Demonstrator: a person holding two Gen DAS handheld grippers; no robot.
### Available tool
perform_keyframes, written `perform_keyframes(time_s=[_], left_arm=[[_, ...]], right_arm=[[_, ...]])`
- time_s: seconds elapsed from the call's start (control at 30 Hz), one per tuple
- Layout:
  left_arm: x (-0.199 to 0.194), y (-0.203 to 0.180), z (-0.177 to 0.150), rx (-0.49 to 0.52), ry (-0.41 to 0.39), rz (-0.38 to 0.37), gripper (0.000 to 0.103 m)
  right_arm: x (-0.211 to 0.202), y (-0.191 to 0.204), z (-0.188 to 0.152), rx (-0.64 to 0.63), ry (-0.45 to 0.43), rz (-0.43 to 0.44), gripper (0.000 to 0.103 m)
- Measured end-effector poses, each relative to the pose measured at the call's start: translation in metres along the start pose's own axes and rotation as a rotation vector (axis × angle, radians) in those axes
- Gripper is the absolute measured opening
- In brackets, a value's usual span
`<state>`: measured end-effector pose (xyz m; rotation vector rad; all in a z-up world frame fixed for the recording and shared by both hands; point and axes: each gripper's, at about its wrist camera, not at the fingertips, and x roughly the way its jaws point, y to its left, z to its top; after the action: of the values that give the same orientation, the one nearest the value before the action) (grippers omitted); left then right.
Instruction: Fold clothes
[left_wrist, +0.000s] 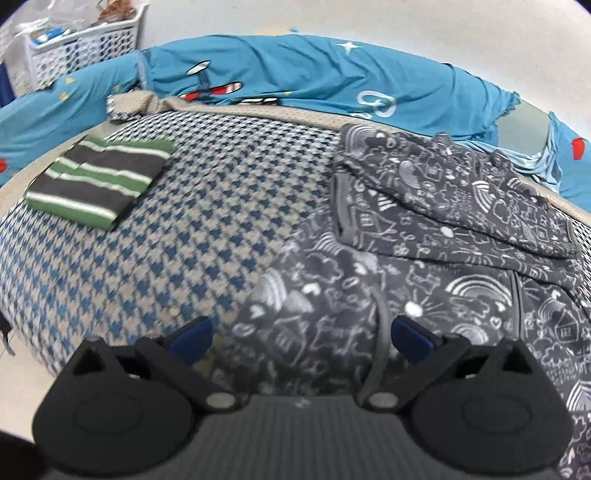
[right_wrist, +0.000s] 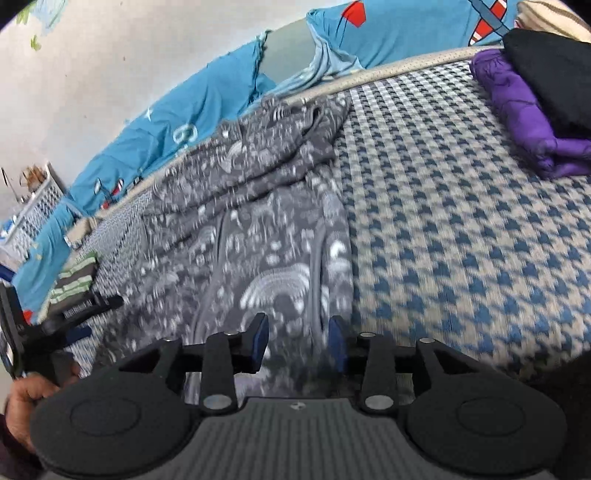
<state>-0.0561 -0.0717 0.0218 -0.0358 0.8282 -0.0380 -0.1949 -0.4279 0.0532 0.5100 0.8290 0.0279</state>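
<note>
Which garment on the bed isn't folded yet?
The grey doodle-print garment, rumpled and spread out below both grippers; the green-striped one and the purple one lie folded.

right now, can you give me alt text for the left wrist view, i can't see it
An open left claw hovers over a dark grey doodle-print garment lying rumpled on a blue-and-beige checked bed. A folded green-striped top lies at far left, with a blue quilt and a white basket behind.
</note>
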Motion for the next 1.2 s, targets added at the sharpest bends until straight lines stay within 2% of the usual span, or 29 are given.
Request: perform_keyframes(time_s=[0.3, 0.43, 0.57, 0.87, 1.03, 1.2], left_arm=[[0.024, -0.030, 0.026, 0.101, 0.018, -0.036, 0.103], [0.036, -0.038, 0.039, 0.146, 0.012, -0.046, 0.103], [0.046, -0.041, 0.047, 0.181, 0.006, -0.049, 0.103], [0.070, -0.048, 0.062, 0.187, 0.038, -0.072, 0.103], [0.080, -0.052, 0.070, 0.202, 0.038, -0.068, 0.103], [0.089, -0.055, 0.077, 0.202, 0.047, -0.076, 0.103]], right_arm=[[0.041, -0.011, 0.054, 0.037, -0.037, 0.040, 0.039], [0.061, -0.016, 0.073, 0.079, -0.053, 0.059, 0.040], [0.078, -0.014, 0.087, 0.068, -0.069, 0.051, 0.044], [0.110, -0.010, 0.111, 0.051, -0.087, 0.003, 0.046], [0.125, -0.012, 0.123, 0.073, -0.110, -0.009, 0.051], [0.137, -0.021, 0.135, 0.128, -0.130, 0.000, 0.051]])
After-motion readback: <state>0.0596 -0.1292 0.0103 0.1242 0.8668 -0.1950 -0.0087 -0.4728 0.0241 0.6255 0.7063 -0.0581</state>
